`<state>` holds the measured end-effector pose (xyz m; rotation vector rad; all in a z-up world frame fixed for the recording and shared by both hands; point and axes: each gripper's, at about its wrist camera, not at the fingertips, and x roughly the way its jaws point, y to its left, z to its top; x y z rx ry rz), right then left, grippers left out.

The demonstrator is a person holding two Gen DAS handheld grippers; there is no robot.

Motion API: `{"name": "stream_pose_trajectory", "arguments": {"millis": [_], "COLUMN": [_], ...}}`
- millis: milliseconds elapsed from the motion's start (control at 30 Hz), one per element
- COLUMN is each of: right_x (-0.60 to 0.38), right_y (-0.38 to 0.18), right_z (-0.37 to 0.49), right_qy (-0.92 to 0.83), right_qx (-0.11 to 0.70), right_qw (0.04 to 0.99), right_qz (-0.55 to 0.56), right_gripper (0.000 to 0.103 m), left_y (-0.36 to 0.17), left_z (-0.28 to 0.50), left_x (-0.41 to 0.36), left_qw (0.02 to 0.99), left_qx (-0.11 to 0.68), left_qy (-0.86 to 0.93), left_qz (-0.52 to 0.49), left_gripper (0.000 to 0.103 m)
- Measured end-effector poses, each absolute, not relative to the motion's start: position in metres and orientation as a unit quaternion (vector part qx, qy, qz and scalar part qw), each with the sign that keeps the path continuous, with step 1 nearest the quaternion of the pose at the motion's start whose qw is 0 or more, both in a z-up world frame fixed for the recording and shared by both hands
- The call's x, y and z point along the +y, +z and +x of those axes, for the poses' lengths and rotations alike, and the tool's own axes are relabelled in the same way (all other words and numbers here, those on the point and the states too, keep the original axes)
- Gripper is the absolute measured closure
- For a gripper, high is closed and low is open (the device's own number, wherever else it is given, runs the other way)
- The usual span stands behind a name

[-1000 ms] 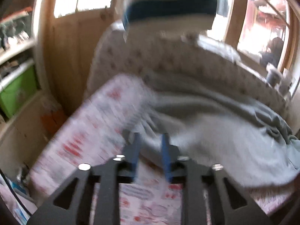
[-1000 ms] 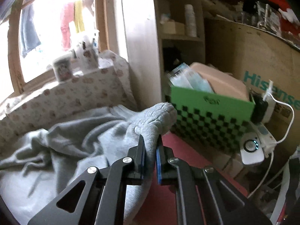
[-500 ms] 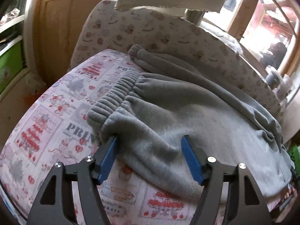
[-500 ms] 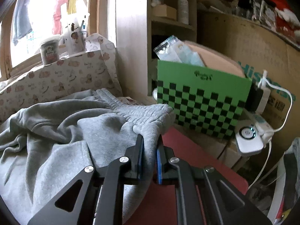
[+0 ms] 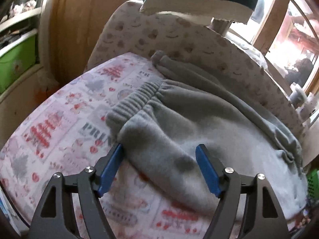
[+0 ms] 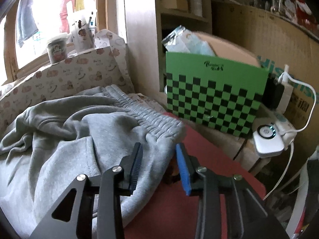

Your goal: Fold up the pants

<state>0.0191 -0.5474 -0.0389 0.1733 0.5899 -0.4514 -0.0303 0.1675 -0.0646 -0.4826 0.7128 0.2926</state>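
The soft grey fleece pants (image 5: 199,123) are spread out over a pink-and-white printed bedsheet (image 5: 59,123). The left tongs (image 5: 159,157) are seen opening, a ribbed cuff fold loose between the pads. The right tongs (image 6: 157,155) are opening too, the elastic waistband edge unclamped between them, beside a green checkered box (image 6: 215,99).

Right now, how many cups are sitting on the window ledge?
2 in the right wrist view: a dark printed cup on the left, and a taller white cartoon cup beside it on the right. Others may be hidden behind the patterned headboard.
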Motion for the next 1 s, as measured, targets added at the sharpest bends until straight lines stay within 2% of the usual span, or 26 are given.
{"name": "stream_pose_trajectory", "arguments": {"millis": [133,167,200,267,333,400,467,533,567,600,667,700,800,900,1000], "right_x": [-0.549,-0.551,-0.553,-0.557,-0.559,-0.561,-0.564,-0.565,-0.565,-0.564,-0.562,-0.562,-0.56,-0.548,-0.54], "right_y": [-0.034,-0.033,-0.033,-0.033,-0.033,-0.037,-0.042,-0.049,-0.052,-0.054,-0.054,-0.051,-0.029,-0.001,0.014], "right_z": [0.018,0.018,0.018,0.016,0.013,0.016,0.02,0.027,0.031,0.035,0.039,0.038,0.024,0.01,0.005], "right_qy": [-0.228,-0.226,-0.222,-0.218,-0.223,-0.213,-0.195,-0.168,-0.163,-0.159,-0.182,-0.181,-0.171,-0.164,-0.16], "right_qx": [0.286,0.291,0.295,0.293,0.29,0.301,0.315,0.331,0.338,0.341,0.338,0.327,0.284,0.25,0.241], "right_qw": [0.927,0.926,0.925,0.925,0.924,0.922,0.92,0.915,0.912,0.911,0.909,0.913,0.927,0.943,0.948], "right_qz": [0.082,0.087,0.094,0.105,0.109,0.115,0.132,0.157,0.164,0.168,0.16,0.163,0.176,0.143,0.129], "right_gripper": [0.066,0.06,0.049,0.035,0.034,0.034,0.034,0.034,0.046,0.072,0.09,0.095,0.098,0.098,0.098], "left_y": [-0.062,-0.062,-0.062,-0.062,-0.063,-0.065,-0.064,-0.061,-0.059,-0.057,-0.05,-0.043,-0.013,0.022,0.04], "left_z": [-0.016,-0.013,-0.01,-0.001,0.006,0.006,0.002,-0.002,-0.004,-0.006,-0.011,-0.015,-0.039,-0.062,-0.076], "left_x": [0.172,0.174,0.174,0.167,0.158,0.154,0.156,0.162,0.163,0.162,0.155,0.151,0.142,0.124,0.131], "left_qw": [0.89,0.89,0.889,0.887,0.885,0.888,0.893,0.898,0.9,0.904,0.914,0.919,0.935,0.952,0.953], "left_qx": [0.355,0.354,0.358,0.38,0.396,0.391,0.375,0.36,0.352,0.343,0.326,0.311,0.246,0.187,0.169], "left_qy": [0.147,0.148,0.15,0.16,0.175,0.194,0.192,0.181,0.177,0.177,0.186,0.196,0.21,0.216,0.22], "left_qz": [-0.244,-0.247,-0.244,-0.209,-0.17,-0.147,-0.157,-0.178,-0.186,-0.183,-0.155,-0.145,-0.145,-0.107,-0.117], "left_gripper": [0.03,0.028,0.028,0.028,0.03,0.051,0.081,0.093,0.094,0.094,0.095,0.095,0.095,0.095,0.095]}}
